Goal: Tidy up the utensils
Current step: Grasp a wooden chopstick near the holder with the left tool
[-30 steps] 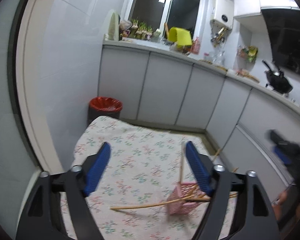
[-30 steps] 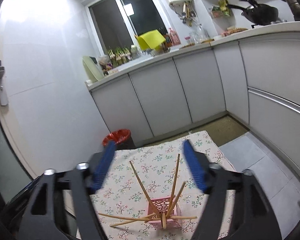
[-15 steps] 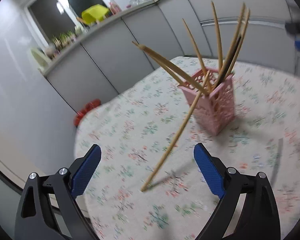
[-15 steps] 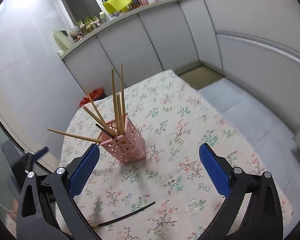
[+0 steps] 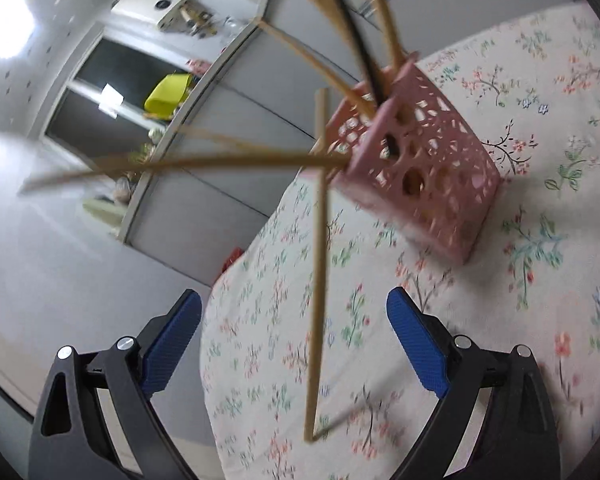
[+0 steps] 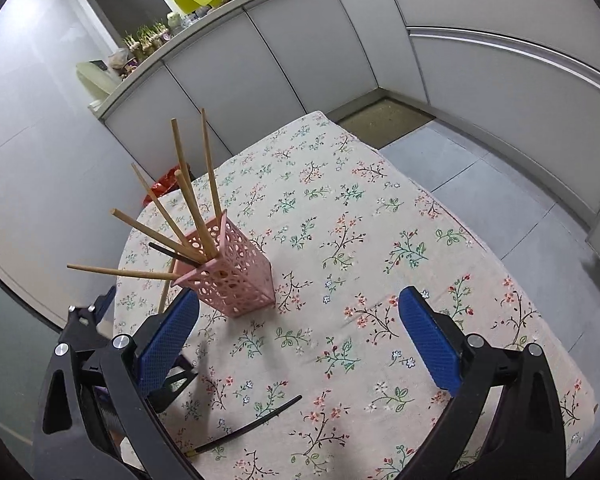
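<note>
A pink perforated holder (image 6: 236, 276) stands on the floral tablecloth (image 6: 380, 220), left of centre, with several wooden chopsticks (image 6: 188, 200) and a black one fanned out of it. One wooden chopstick (image 5: 318, 264) leans from the cloth against the holder (image 5: 424, 168). A black chopstick (image 6: 248, 426) lies flat on the cloth near the front. My right gripper (image 6: 300, 324) hangs open above the cloth, with the black chopstick below and in front of it. My left gripper (image 5: 296, 320) is open and rolled sideways, low beside the holder. The leaning chopstick passes between its fingers without touching them.
The table's left edge runs close behind the holder, and a red bin (image 6: 162, 188) sits beyond it. Grey cabinet fronts (image 6: 300, 40) curve round the back and right. Tiled floor (image 6: 480, 168) lies to the right of the table.
Both grippers have come down from looking across the kitchen to just over the table. The left one rolled and closed in on the holder. Both pairs of jaws stand slightly wider.
</note>
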Tool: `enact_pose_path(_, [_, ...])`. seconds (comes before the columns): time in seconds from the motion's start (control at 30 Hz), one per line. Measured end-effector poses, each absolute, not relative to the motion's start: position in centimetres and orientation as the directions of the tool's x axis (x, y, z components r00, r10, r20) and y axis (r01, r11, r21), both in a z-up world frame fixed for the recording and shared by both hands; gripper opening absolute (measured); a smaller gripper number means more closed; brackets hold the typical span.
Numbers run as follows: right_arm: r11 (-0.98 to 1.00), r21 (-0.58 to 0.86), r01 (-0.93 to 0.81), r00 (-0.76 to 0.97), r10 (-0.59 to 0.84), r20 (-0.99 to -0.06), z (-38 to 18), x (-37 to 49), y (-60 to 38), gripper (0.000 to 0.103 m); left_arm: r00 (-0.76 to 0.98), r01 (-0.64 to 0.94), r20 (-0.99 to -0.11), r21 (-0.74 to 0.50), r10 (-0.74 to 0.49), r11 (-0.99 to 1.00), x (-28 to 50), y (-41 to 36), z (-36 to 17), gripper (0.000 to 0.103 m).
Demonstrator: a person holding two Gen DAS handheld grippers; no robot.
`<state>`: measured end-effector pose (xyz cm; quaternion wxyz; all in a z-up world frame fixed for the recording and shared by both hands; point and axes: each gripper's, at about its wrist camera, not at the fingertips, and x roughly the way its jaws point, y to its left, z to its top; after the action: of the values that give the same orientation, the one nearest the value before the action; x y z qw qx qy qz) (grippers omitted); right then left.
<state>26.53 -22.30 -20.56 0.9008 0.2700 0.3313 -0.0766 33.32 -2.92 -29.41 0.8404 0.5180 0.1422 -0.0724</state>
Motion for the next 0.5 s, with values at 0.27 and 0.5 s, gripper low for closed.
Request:
enact_pose_path(0.27, [0.840,0.433,0.326,0.751,0.048,-0.659,-20.9,26.8,-22.3,0.096,0.912,0.274,-0.397,0.783,0.108,0.559,36.0,0.1,-28.1,0.007])
enact_pose_path(0.5, [0.858,0.427,0.285,0.771,0.059,-0.634,-20.1,25.4,-21.6,0.096,0.939,0.152,-0.324,0.692,0.114,0.706,30.2,7.4,-20.5,0.007])
